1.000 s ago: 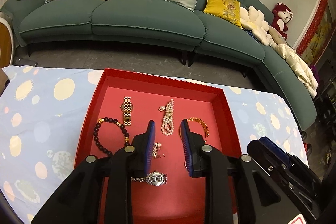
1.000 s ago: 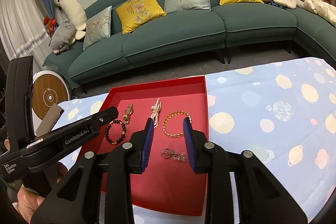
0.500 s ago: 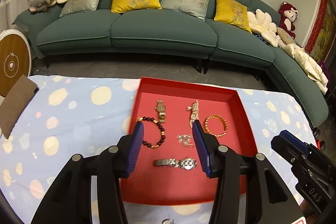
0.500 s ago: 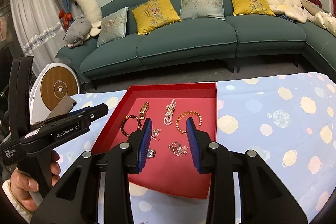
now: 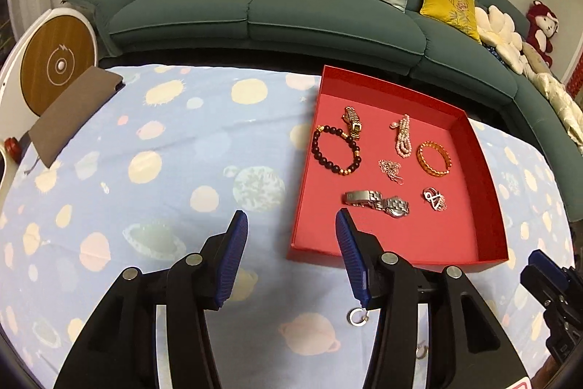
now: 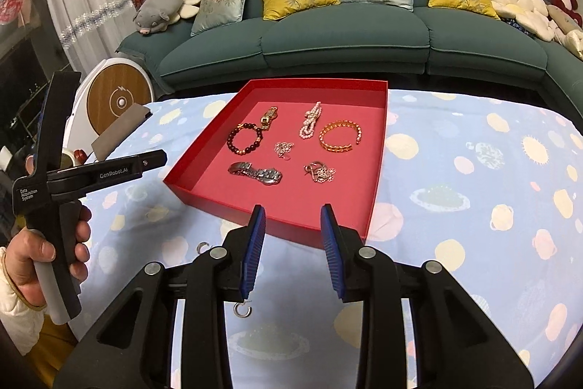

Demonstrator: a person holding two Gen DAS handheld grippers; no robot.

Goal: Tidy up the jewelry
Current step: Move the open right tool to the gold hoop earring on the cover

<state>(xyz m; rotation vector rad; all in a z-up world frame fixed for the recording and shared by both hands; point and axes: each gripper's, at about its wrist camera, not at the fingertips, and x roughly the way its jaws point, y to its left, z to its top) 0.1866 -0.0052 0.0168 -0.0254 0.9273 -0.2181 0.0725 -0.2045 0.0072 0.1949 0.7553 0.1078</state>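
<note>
A red tray [image 5: 488, 170] [image 6: 379, 148] lies on the blue patterned tablecloth and holds several pieces: a dark bead bracelet [image 5: 335, 148] [image 6: 245, 137], a gold watch [image 5: 352, 121], a pearl strand [image 5: 402, 140] [image 6: 310, 121], a gold bangle [image 5: 433, 158] [image 6: 340, 136], a silver watch [image 5: 379, 202] [image 6: 255, 172] and small silver pieces [image 5: 390, 167]. A small silver ring [image 5: 357, 317] [image 6: 242, 310] lies on the cloth in front of the tray. My left gripper [image 5: 291, 225] is open and empty, near the tray's front left corner. My right gripper [image 6: 292, 219] is open and empty at the tray's front edge.
A second small ring [image 6: 202, 246] lies on the cloth to the left. A brown pouch [image 5: 69, 113] lies at the table's far left corner beside a round white-and-wood device [image 5: 58, 61]. A green sofa [image 5: 328, 13] stands behind the table.
Both grippers have pulled back from over the tray to its front edge and opened wider. The left one has also shifted left. The ring on the cloth has come into view.
</note>
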